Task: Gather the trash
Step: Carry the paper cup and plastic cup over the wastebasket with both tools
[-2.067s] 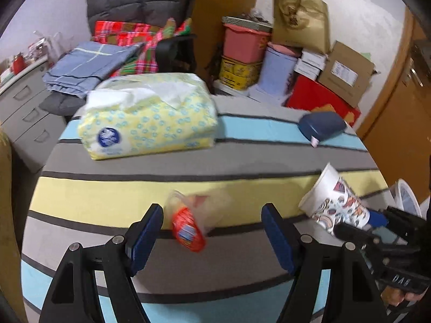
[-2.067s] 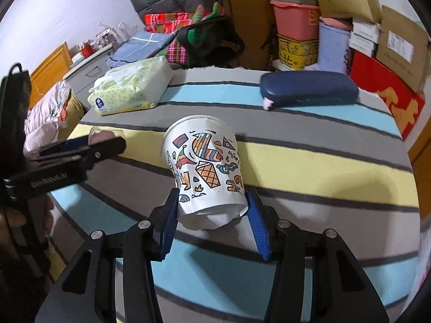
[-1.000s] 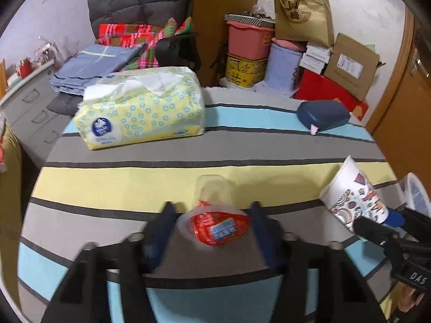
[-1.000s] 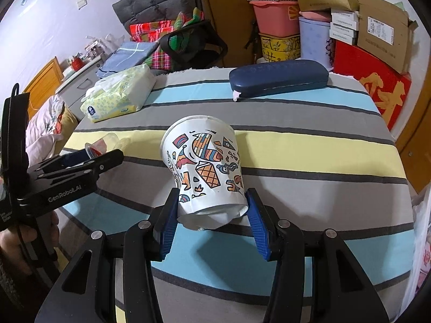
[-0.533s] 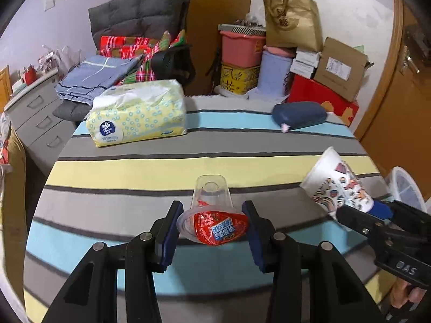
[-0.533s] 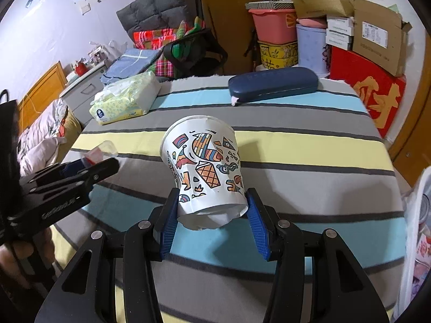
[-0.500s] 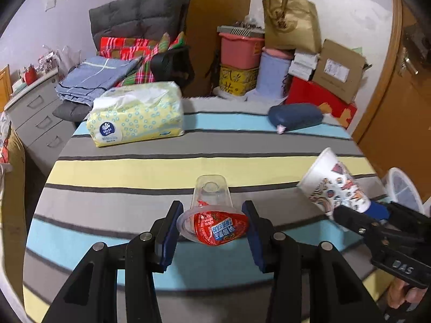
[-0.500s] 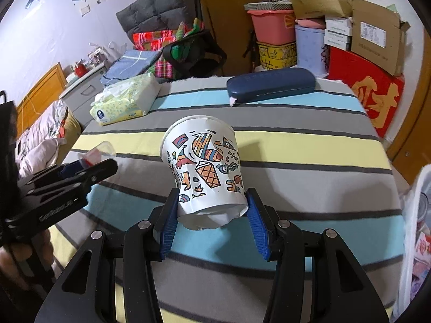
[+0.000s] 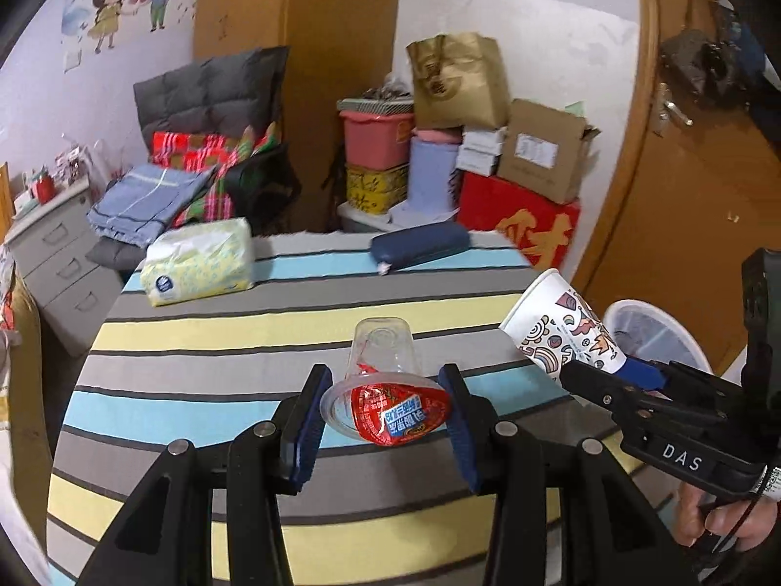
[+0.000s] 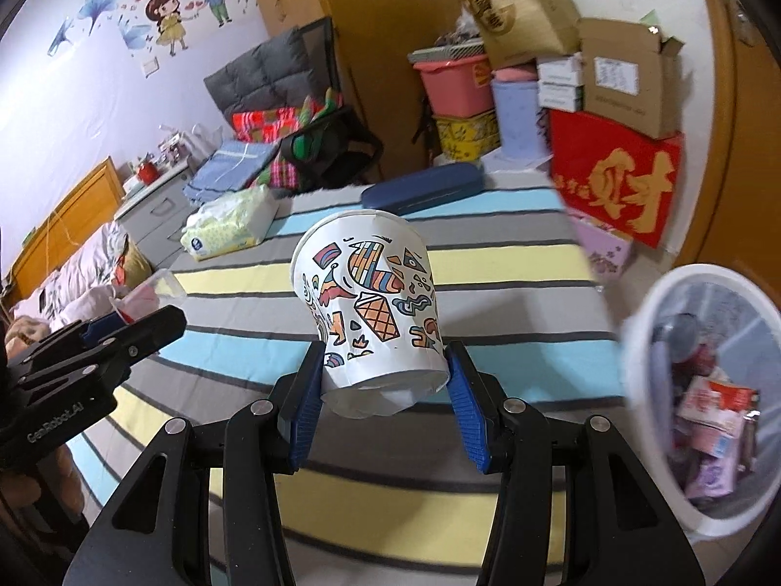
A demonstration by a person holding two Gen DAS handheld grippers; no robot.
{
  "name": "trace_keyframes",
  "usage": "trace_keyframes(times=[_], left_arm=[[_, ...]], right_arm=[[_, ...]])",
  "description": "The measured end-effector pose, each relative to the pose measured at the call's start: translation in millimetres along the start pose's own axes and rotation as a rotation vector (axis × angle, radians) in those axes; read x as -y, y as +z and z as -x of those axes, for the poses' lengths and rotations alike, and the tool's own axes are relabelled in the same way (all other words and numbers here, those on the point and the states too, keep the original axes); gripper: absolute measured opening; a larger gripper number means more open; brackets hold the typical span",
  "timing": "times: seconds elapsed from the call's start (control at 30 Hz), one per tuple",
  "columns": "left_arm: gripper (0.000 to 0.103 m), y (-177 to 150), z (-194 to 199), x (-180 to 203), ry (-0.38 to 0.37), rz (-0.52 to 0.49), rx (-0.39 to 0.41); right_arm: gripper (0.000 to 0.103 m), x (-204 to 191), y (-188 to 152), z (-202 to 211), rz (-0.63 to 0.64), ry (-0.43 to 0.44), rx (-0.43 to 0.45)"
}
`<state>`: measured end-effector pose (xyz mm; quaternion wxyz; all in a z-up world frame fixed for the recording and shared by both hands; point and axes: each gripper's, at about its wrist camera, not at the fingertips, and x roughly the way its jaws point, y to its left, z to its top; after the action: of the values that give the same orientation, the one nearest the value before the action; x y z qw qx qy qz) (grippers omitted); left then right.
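While both grippers hang above striped tablecloth (image 9: 205, 337), left gripper (image 9: 385, 422) fingers clamped on clear plastic cup (image 9: 383, 381) with torn red foil lid. Right gripper (image 10: 383, 398) fingers clamped on patterned paper cup (image 10: 371, 303), tilted. White trash bin (image 10: 649, 322) right of table, wrappers inside. Tissue pack (image 9: 197, 261), navy case (image 9: 420, 244) at far edge.

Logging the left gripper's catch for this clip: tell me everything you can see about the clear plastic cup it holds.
The clear plastic cup is a small see-through tapered cup, held on its side with its closed base pointing away from the camera. A crumpled red wrapper with blue and white print fills its wide mouth. The left gripper is shut on its rim, one blue pad at each side. It hangs above the striped tablecloth, apparently touching nothing else. It seems undamaged.
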<state>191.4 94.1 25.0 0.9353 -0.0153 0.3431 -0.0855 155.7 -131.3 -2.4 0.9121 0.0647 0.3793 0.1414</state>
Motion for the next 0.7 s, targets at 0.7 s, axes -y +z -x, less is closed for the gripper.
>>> trace_keyframes(times=[0.7], left_arm=[[0.046,-3.1,41.3,166.9,-0.182,-0.159,0.073]], right_arm=[[0.05,90.8,-18.6,84.7,-0.136,-0.153,0.154]])
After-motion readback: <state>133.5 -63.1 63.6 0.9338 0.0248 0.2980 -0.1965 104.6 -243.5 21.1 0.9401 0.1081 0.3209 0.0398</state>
